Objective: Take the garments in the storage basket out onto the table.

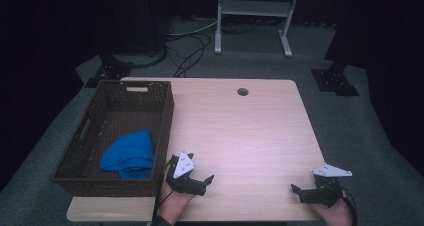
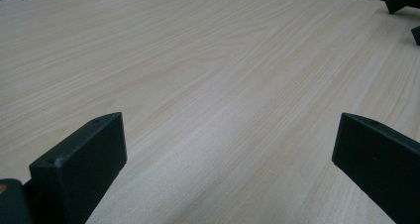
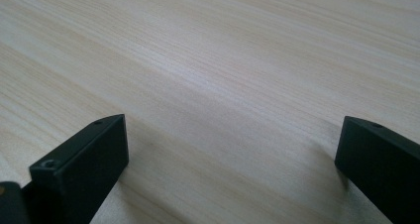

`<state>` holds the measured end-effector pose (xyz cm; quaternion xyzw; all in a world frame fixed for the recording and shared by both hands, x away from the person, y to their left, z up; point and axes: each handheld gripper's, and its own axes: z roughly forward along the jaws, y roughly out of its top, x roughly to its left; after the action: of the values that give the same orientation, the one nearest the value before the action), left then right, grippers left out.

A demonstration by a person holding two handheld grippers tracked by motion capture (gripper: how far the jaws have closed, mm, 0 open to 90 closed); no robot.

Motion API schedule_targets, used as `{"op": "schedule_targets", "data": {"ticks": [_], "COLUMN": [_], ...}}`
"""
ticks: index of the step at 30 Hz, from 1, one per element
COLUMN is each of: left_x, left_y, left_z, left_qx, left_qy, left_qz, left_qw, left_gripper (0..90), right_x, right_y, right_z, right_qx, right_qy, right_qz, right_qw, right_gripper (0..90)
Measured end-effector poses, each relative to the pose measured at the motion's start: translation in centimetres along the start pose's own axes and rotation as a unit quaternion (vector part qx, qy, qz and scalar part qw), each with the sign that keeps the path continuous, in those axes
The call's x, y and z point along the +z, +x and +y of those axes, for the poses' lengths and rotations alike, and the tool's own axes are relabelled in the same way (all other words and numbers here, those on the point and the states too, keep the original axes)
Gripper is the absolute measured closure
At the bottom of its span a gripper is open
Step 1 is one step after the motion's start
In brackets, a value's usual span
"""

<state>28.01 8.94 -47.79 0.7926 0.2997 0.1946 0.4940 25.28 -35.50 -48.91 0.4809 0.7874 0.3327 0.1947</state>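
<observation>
A blue cloth (image 1: 129,154) lies crumpled in the near part of a dark brown wicker basket (image 1: 161,117) on the left side of the light wooden table (image 1: 240,131). My left gripper (image 1: 196,175) rests low at the table's front edge, just right of the basket's near corner. It is open, and its jaws (image 2: 228,135) stand wide apart over bare wood. My right gripper (image 1: 306,189) sits near the front right corner, open as well, with bare wood between its jaws (image 3: 233,135). Its black tips (image 2: 402,20) appear far off in the left gripper view.
A round cable hole (image 1: 243,91) sits near the table's far edge. The basket has tall woven walls and handle slots. Beyond the table, a white metal stand (image 1: 252,16), cables and dark tripod bases stand on grey carpet.
</observation>
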Motion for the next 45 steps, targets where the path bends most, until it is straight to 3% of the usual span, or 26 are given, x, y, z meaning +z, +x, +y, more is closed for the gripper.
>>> {"op": "schedule_targets", "data": {"ticks": [12,19,45], "left_x": [-0.32,-0.34,-0.36], "left_y": [-0.23,-0.24,0.63], "left_z": [-0.14,-0.19,-0.28], "left_qx": [0.006,0.021,0.026], "left_qy": [-0.037,-0.061,-0.121], "left_qz": [0.01,0.018,0.004], "left_qw": [0.9992,0.9977,0.9923], "left_gripper": [0.2,0.2,0.2], "right_x": [0.09,0.16,0.06], "right_y": [-0.03,-0.07,-0.03], "right_z": [0.09,0.16,0.06], "right_qx": [0.0,-0.001,0.002], "right_qy": [0.0,0.0,0.0], "right_qz": [0.0,0.0,-0.002], "right_qw": [1.0,1.0,1.0], "right_gripper": [0.0,0.0,0.0]}}
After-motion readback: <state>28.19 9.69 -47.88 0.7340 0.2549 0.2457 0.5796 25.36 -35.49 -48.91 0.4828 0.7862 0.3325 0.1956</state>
